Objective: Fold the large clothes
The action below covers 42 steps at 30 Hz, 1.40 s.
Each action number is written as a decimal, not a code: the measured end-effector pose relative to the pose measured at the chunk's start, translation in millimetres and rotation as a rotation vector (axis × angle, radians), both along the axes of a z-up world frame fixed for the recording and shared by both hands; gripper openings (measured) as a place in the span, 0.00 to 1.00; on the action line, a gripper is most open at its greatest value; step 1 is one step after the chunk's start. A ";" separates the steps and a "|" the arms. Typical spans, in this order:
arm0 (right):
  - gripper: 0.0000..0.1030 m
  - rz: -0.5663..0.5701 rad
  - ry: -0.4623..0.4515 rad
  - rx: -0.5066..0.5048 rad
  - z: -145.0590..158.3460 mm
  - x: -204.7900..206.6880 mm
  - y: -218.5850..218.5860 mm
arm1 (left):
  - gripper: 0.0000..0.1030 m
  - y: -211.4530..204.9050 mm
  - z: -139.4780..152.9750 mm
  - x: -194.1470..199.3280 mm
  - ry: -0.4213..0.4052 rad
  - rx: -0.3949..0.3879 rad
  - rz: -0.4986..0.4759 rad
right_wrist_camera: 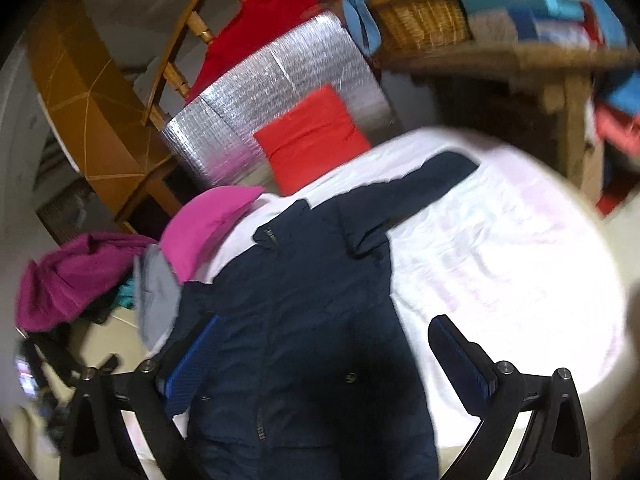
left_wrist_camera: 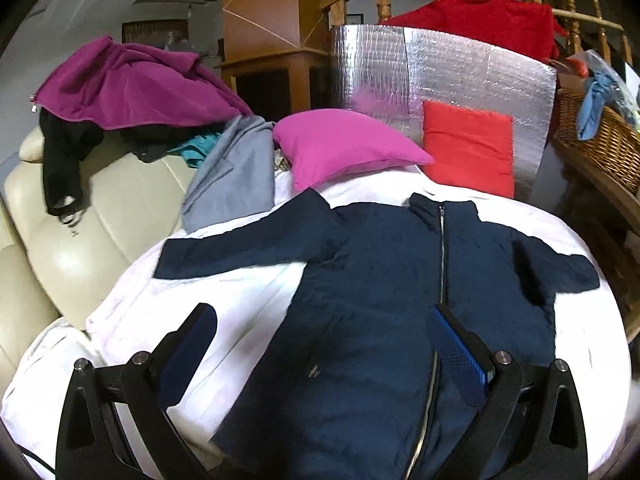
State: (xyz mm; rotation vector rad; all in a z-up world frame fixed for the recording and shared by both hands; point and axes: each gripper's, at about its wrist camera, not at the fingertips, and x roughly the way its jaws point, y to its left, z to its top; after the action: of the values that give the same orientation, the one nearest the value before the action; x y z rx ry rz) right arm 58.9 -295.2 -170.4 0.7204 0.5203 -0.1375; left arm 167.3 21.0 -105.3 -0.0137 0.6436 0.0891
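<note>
A navy zip-up jacket [left_wrist_camera: 384, 280] lies flat, front up, sleeves spread, on a white sheet [left_wrist_camera: 224, 312], with the left gripper [left_wrist_camera: 328, 344] and the right gripper [right_wrist_camera: 324, 356] both above it, jaws spread wide and holding nothing.

Magenta pillow [left_wrist_camera: 344, 144] and red cushion [left_wrist_camera: 468, 148] leaning at centre against silver insulation panel [left_wrist_camera: 460, 68]; wicker basket [left_wrist_camera: 596, 140] sitting upper right.
</note>
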 end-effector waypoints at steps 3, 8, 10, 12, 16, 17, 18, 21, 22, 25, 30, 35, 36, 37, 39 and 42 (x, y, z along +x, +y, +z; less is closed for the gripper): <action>1.00 0.037 0.033 0.144 -19.7 28.5 -25.6 | 1.00 -14.1 -16.8 38.9 0.029 -0.005 0.002; 1.00 0.002 0.107 0.292 -52.2 62.5 -51.7 | 1.00 -44.0 -48.6 92.3 0.096 -0.001 -0.003; 1.00 -0.030 0.123 0.304 -58.8 70.8 -55.3 | 1.00 -52.5 -61.1 110.8 0.135 -0.020 -0.012; 1.00 -0.049 0.144 0.296 -62.9 81.7 -56.2 | 1.00 -60.8 -75.9 131.7 0.198 -0.028 -0.009; 1.00 -0.063 0.195 0.291 -73.4 111.6 -58.8 | 1.00 -62.7 -93.0 149.1 0.207 -0.002 0.010; 0.99 -0.063 0.198 0.299 -76.5 119.3 -59.4 | 1.00 -61.1 -99.2 152.7 0.198 0.024 0.027; 0.98 -0.065 0.204 0.307 -81.3 129.2 -58.7 | 1.00 -59.0 -103.8 154.8 0.199 0.043 0.040; 0.92 -0.053 0.219 0.333 -96.0 159.5 -59.4 | 1.00 -55.4 -116.1 167.6 0.222 0.084 0.073; 0.89 -0.044 0.219 0.345 -100.8 169.4 -59.4 | 1.00 -53.6 -117.2 170.2 0.228 0.085 0.078; 0.82 -0.024 0.228 0.366 -112.3 194.2 -61.1 | 1.00 -45.0 -113.7 171.1 0.234 0.056 0.084; 0.80 -0.011 0.241 0.351 -126.1 220.0 -70.7 | 1.00 -44.8 -108.5 172.9 0.195 0.083 0.083; 0.80 -0.062 0.188 0.394 -140.8 223.3 -114.2 | 1.00 -43.6 -119.2 180.9 0.236 0.071 0.085; 0.80 -0.074 0.179 0.398 -142.0 221.9 -123.2 | 1.00 -44.4 -120.7 181.7 0.242 0.071 0.082; 0.78 -0.094 0.167 0.406 -143.6 220.3 -136.3 | 1.00 -46.1 -123.0 184.0 0.249 0.070 0.077; 0.74 -0.115 0.155 0.420 -146.4 220.1 -155.1 | 1.00 -49.6 -126.0 186.3 0.250 0.077 0.072; 0.74 -0.144 0.145 0.412 -147.3 221.0 -176.3 | 1.00 -55.4 -130.3 190.3 0.260 0.081 0.062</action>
State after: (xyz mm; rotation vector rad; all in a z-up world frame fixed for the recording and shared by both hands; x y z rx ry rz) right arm 279.9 -471.5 -317.7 1.1576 0.6437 -0.2210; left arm 357.6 -34.4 -235.7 0.0573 0.8994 0.1788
